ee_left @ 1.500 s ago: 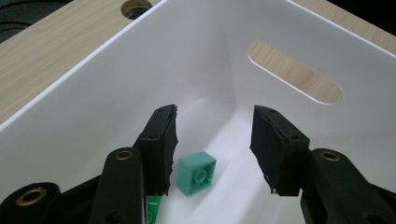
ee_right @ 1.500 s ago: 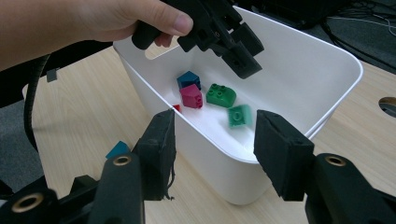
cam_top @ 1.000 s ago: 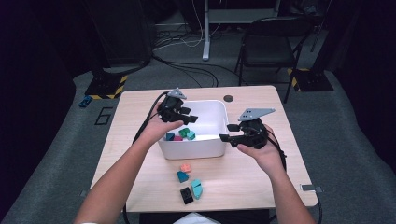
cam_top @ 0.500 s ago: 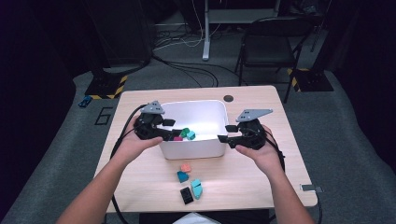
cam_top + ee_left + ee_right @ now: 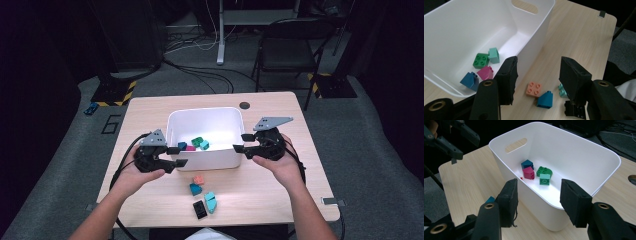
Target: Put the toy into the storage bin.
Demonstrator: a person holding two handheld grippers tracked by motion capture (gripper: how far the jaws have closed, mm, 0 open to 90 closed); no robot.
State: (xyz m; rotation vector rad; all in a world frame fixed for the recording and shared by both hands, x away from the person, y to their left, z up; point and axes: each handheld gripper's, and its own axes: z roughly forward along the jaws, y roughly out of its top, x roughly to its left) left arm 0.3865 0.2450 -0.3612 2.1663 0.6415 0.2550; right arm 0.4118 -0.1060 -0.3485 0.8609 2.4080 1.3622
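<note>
In the high view, a white bin (image 5: 205, 137) sits mid-table (image 5: 280, 200), holding four small blocks. The left gripper (image 5: 176, 156) hovers at the bin's 8 o'clock corner, fingers spread with nothing between them. The right gripper (image 5: 242, 142) hovers at the bin's 3 o'clock side, fingers likewise spread and empty. Four loose blocks lie on the table at the bin's 6 o'clock: an orange block (image 5: 199, 179), a dark teal block (image 5: 195, 189), a light teal block (image 5: 210, 201) and a black block (image 5: 200, 209).

In the left gripper view, the spread fingers (image 5: 507, 80) frame the orange block (image 5: 534, 89) and the dark teal block (image 5: 545, 100), which touch each other. The black block (image 5: 574, 110) and a sliver of the light teal block (image 5: 561, 90) sit partly behind the other finger. Inside the bin (image 5: 534, 47) lie a green block (image 5: 481, 60), a mint block (image 5: 493, 55), a pink block (image 5: 485, 72) and a blue block (image 5: 469, 80).

In the right gripper view, the spread fingers (image 5: 507, 201) straddle the bin's near wall (image 5: 534, 202) without touching it.

The likely next step is picking a loose block. Because the orange and dark teal blocks touch, closing on one could shove or drag the other, or pinch both. The left finger stands near the bin wall, so a careless descent could knock the bin. The sloped teal block could slip out of a pinch.
</note>
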